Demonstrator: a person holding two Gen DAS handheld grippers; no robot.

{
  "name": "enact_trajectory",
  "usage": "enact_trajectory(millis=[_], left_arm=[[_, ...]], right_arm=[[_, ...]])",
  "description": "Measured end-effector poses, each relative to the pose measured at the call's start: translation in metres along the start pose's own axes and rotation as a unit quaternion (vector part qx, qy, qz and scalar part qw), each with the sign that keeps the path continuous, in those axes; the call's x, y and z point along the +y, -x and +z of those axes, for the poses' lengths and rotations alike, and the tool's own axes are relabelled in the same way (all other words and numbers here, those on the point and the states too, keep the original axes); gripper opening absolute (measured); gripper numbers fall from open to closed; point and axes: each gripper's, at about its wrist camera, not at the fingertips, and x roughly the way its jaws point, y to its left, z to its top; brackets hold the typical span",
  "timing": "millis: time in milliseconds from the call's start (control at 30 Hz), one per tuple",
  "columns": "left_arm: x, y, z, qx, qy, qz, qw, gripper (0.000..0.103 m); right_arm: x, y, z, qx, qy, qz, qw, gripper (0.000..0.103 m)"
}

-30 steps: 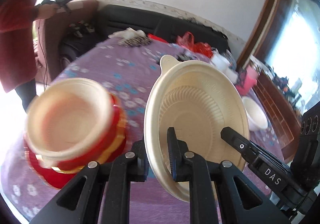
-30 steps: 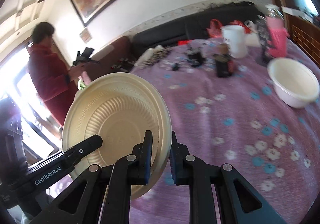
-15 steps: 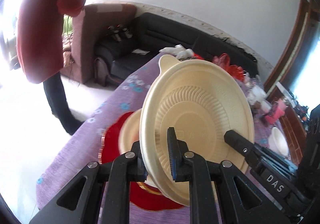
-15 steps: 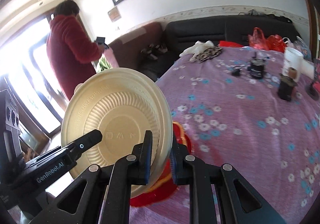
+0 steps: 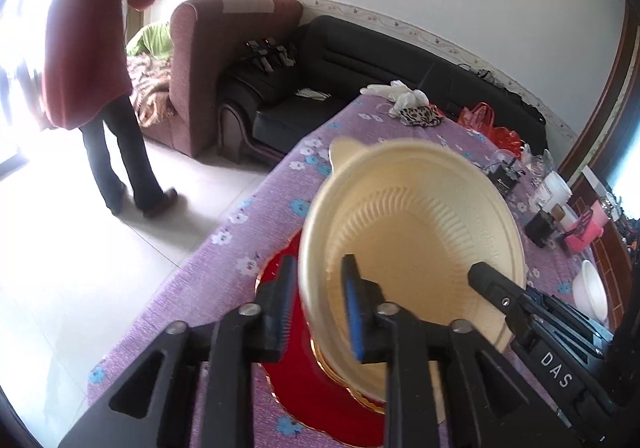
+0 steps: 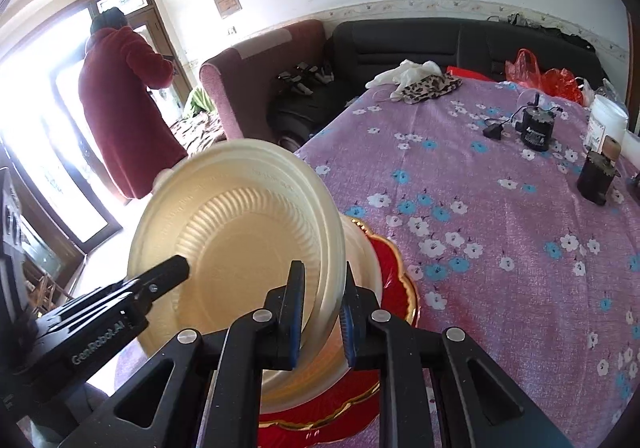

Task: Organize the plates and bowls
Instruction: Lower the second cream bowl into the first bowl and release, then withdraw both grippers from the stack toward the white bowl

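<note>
Two grippers hold one cream bowl (image 5: 416, 244) over the red plate (image 5: 316, 388), which lies at the near corner of the purple table (image 6: 500, 248). The left gripper (image 5: 318, 308) has the bowl's rim between its fingers, and its jaws are opening now, so the pads are coming off the rim. The right gripper (image 6: 322, 312) is pinched tight on the other side of the rim. In the right view the bowl (image 6: 236, 248) sits on another cream bowl (image 6: 362, 248) that stands on the red plate (image 6: 396, 268). It looks like the step is to drop the bowl into that stack. To do it well, the bowl should sit flat and in the middle before the right gripper lets go, so it does not tip or slide off. The bowl is round, so it has no long side. Its open side faces up and leans a little toward the cameras. A small tab (image 5: 344, 153) on its rim points away from the left gripper, toward the sofa (image 5: 360, 59). A white bowl (image 5: 590, 294) waits far from the red plate, near the table's other side.
</note>
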Motion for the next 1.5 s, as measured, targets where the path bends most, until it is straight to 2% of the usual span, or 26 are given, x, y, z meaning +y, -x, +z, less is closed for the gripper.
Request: enact_trajectory(millis=[100,167,333,467,733,1000,1233,1400,1500], left_arm=[[-0.001,0.009,-0.001,-0.020,-0.005,0.018,0.9996,0.050],[-0.003,0.018,-0.002,-0.037,-0.010,0.028,0.9989,0.055],[-0.008,0.034,-0.001,-0.063,-0.023,0.045,0.9967,0.068],[-0.014,0.050,-0.003,-0.083,-0.036,0.059,0.9941,0.072],[-0.031,0.080,-0.010,-0.126,-0.060,0.086,0.9865,0.081],[-0.048,0.098,-0.016,-0.149,-0.075,0.099,0.9811,0.088],[-0.064,0.110,-0.026,-0.164,-0.097,0.121,0.9743,0.097],[-0.072,0.113,-0.033,-0.152,-0.105,0.106,0.9770,0.097],[-0.076,0.112,-0.038,-0.133,-0.107,0.077,0.9824,0.097]], right_arm=[[-0.003,0.000,0.001,-0.008,-0.006,-0.003,1.000,0.023],[-0.005,0.001,0.001,-0.011,-0.012,0.003,1.000,0.032],[-0.004,0.012,0.004,-0.028,-0.015,0.006,0.999,0.042],[-0.005,0.025,0.005,-0.048,-0.009,-0.001,0.999,0.049],[-0.016,0.051,0.003,-0.072,-0.017,-0.006,0.997,0.050],[-0.036,0.075,-0.008,-0.084,-0.029,-0.015,0.996,0.052],[-0.050,0.092,-0.021,-0.089,-0.039,-0.022,0.995,0.058],[-0.061,0.101,-0.029,-0.091,-0.045,-0.027,0.994,0.061],[-0.067,0.106,-0.036,-0.093,-0.047,-0.033,0.994,0.062]])
